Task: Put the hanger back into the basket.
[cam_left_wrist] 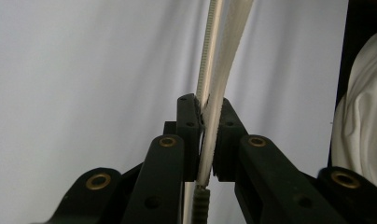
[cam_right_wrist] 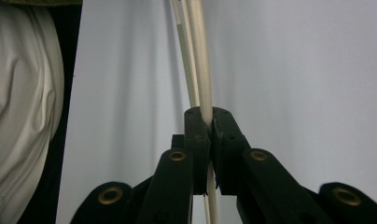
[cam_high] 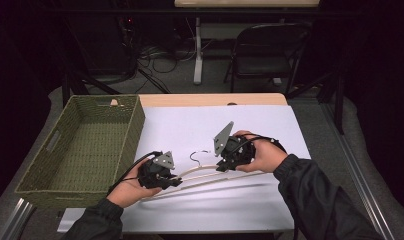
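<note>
A cream clothes hanger (cam_high: 205, 173) with a thin dark wire hook (cam_high: 196, 156) lies low over the white-covered table (cam_high: 190, 125). My left gripper (cam_high: 176, 181) is shut on its left arm; in the left gripper view the jaws (cam_left_wrist: 207, 116) pinch the cream bar (cam_left_wrist: 222, 60), which runs away from the camera. My right gripper (cam_high: 221, 167) is shut on the hanger near its middle, just right of the hook. The right gripper view shows the jaws (cam_right_wrist: 209, 119) closed on the cream rods (cam_right_wrist: 199, 56).
A green woven basket (cam_high: 132, 130) stands on the left of the table, close to my left hand. A folding chair (cam_high: 262, 55) and cables are on the floor beyond the far edge. White fabric (cam_left_wrist: 364, 130) shows at the edge of each gripper view.
</note>
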Demonstrator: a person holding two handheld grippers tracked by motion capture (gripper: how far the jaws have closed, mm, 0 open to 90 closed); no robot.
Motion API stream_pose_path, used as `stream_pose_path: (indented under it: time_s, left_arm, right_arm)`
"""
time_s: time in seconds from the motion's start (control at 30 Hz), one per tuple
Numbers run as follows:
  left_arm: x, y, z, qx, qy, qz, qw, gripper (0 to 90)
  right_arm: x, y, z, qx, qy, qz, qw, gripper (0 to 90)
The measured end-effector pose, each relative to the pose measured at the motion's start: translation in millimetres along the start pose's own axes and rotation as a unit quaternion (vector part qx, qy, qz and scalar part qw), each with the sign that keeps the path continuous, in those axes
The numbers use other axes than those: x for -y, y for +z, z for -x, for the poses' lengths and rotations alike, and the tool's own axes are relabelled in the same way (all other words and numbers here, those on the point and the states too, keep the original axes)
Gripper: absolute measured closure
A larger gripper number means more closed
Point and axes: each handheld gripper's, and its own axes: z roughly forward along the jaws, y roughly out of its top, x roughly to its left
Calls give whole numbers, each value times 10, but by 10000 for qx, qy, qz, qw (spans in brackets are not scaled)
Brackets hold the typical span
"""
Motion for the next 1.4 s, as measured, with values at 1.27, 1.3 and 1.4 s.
stream_pose_path:
  time_s: [1.27, 1.3, 1.4]
  left_arm:
    - [79, -674, 132, -322, -690, 1033, 9917, 869]
    - [89, -711, 127, -358, -705, 1053, 9913, 869]
    - [122, -831, 104, -462, -809, 1100, 9896, 869]
  right_arm:
    - [469, -411, 181, 776, 1116, 885, 9868, 462]
    - [489, -436, 187, 841, 1114, 933, 9858, 451]
    - [548, -497, 190, 943, 1187, 992, 9835, 447]
